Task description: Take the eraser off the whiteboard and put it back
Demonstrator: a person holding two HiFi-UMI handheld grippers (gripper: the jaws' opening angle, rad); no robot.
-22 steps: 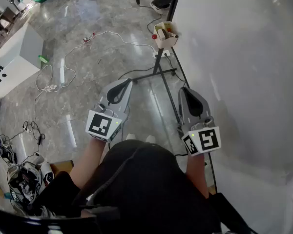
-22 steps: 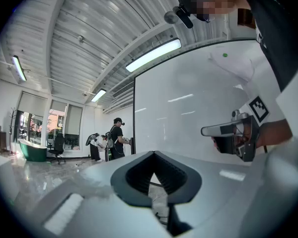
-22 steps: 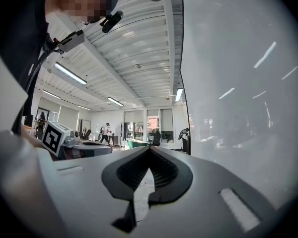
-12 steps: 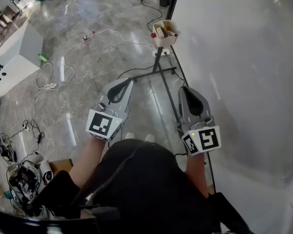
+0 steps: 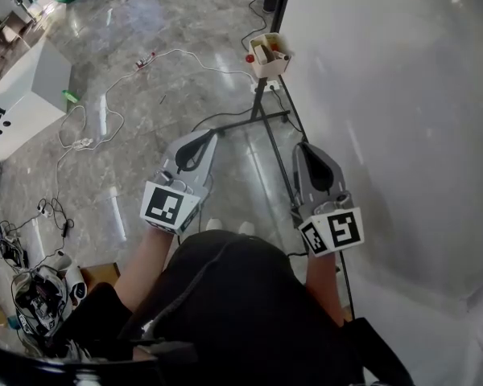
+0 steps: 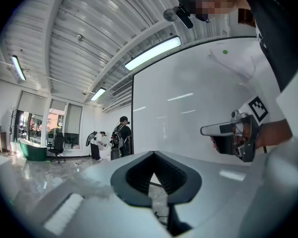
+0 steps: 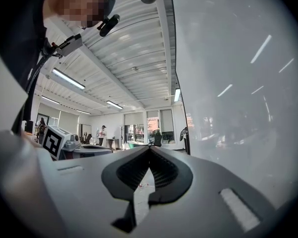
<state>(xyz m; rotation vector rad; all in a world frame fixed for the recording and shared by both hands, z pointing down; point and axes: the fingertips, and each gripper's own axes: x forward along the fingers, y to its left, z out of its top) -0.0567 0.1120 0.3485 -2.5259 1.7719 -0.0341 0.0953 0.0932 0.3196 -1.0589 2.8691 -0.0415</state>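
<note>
Floor (image 5: 145, 183) lies open left of the left gripper (image 5: 203, 139), crossed by loose cables (image 5: 88, 139). Both grippers' jaws are together, empty. Ahead between them, a tray (image 5: 272, 71) on the stand (image 5: 262, 117) holds small items; I cannot pick out the eraser. Whiteboard (image 5: 402, 135) runs just beside the right gripper (image 5: 310, 153).

The whiteboard (image 5: 402, 95) is large, white and glossy, and stands upright with a thin black frame (image 5: 283, 87) along its edge. Its face is blank apart from faint smears, streaks of reflected light and a small green spot (image 6: 225, 52) high up. It rests on a black stand (image 5: 258, 119) whose legs spread over the grey marble floor (image 5: 145, 55). A small cream box (image 5: 271, 56) hangs at its lower edge, holding red-tipped items. The eraser cannot be picked out; the contents of the box are too small to tell.
</note>
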